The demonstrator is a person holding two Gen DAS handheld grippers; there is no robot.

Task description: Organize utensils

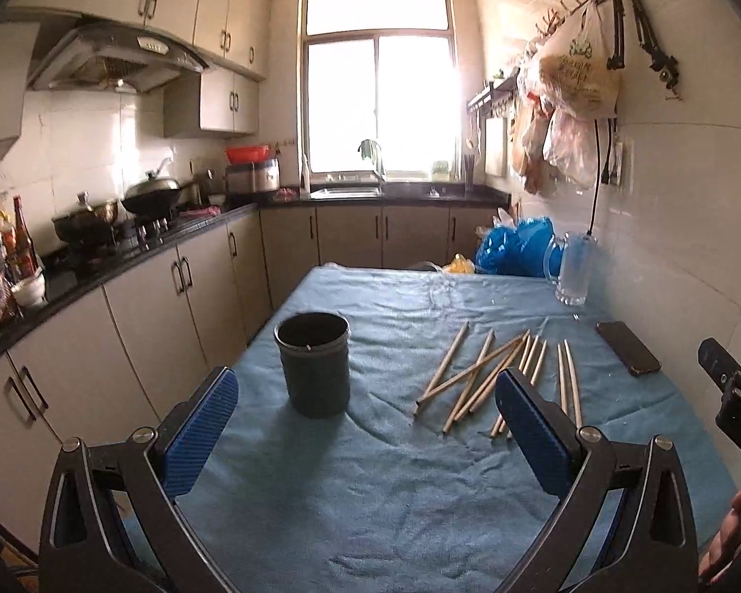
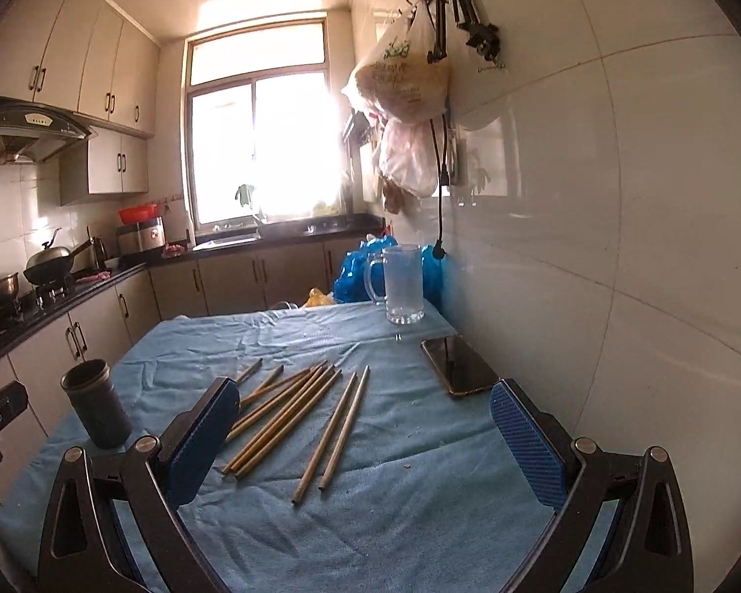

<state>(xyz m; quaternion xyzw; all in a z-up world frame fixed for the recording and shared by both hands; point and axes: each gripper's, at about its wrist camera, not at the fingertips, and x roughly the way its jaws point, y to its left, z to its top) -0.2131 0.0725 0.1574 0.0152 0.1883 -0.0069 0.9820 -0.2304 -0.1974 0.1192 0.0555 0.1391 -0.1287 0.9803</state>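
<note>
Both grippers, left (image 1: 365, 410) and right (image 2: 363, 420), hovering wide open, empty | loose wooden chopsticks (image 2: 291, 415) lying mid-cloth on blue tablecloth (image 2: 420, 494) | dark cylindrical holder (image 1: 313, 363) standing near left edge

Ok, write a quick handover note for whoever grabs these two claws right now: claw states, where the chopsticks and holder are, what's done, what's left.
Left claw: open, empty, above the near end of the table.
Right claw: open, empty, above the chopsticks.
Chopsticks: all loose on the blue cloth, some crossed, two apart on the right.
Dark holder cup: upright, left of the chopsticks, looks empty.
Phone and glass mug sit by the wall.
Done: nothing yet.
Left: likely put every chopstick into the cup.
</note>
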